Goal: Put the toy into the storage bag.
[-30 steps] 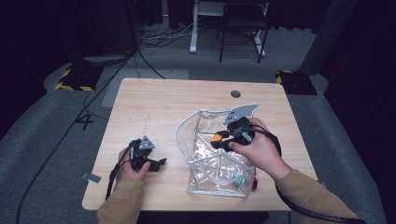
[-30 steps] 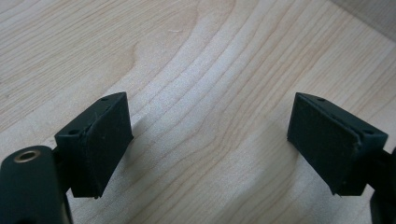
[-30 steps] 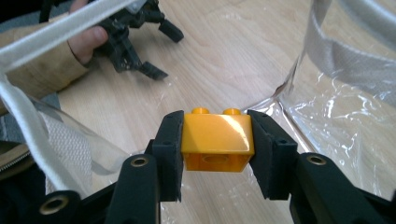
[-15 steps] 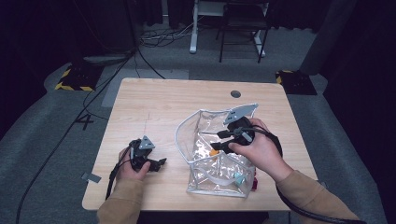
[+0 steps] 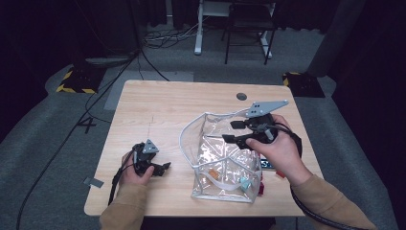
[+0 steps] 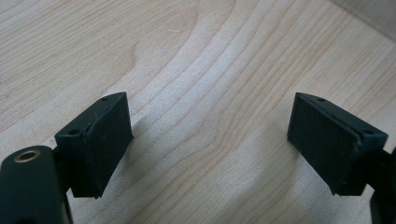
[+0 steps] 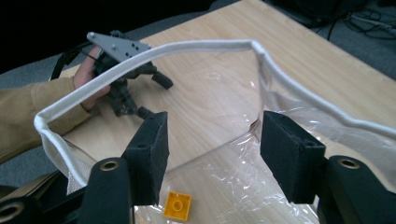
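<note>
Moved: right gripper has lifted slightly above the clear bag; its jaws have just been opening, nothing between them.
Left gripper: rests on bare table left of the bag, jaws wide, empty.
Bag: centre-right, white rim gaping; yellow brick inside.
Nearby: red piece beside the bag's right corner, near the front edge.
Open room: far half of the table.

Bricks in bag on table

Clear white-rimmed bag, yellow brick
</note>
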`<state>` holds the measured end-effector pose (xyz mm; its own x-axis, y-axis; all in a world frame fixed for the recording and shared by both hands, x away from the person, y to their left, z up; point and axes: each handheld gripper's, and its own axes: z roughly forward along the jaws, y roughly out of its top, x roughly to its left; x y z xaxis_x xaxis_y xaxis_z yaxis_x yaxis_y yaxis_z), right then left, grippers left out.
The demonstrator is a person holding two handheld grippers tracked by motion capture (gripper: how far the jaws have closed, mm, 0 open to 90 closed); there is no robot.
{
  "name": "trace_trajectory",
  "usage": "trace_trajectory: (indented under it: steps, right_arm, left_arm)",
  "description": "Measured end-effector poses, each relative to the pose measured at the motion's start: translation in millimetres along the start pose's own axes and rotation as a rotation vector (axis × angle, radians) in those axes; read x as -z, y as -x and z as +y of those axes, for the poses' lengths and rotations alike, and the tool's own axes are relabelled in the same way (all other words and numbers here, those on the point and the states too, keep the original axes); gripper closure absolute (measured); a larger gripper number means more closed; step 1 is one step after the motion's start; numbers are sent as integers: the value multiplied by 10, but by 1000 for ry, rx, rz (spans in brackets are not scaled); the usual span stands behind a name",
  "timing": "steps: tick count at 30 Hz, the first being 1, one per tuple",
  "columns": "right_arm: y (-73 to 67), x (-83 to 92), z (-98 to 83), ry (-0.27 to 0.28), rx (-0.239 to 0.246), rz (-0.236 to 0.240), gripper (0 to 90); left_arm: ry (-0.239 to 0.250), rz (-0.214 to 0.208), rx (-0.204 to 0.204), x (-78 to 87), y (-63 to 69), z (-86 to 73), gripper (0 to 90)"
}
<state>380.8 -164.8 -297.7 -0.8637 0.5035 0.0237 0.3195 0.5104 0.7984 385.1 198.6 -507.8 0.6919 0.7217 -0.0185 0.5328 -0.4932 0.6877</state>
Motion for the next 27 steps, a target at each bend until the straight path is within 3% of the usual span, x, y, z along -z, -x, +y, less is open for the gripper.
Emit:
trace_trajectory:
  steps: [11, 27]
  right_arm:
    - [188, 379, -89, 95, -33, -87, 413]
    - [811, 727, -495, 124, -158, -247, 389]
  left_arm:
    - [0, 0, 0, 0, 0, 0, 140]
    - [0, 1, 0, 0, 0, 0, 141]
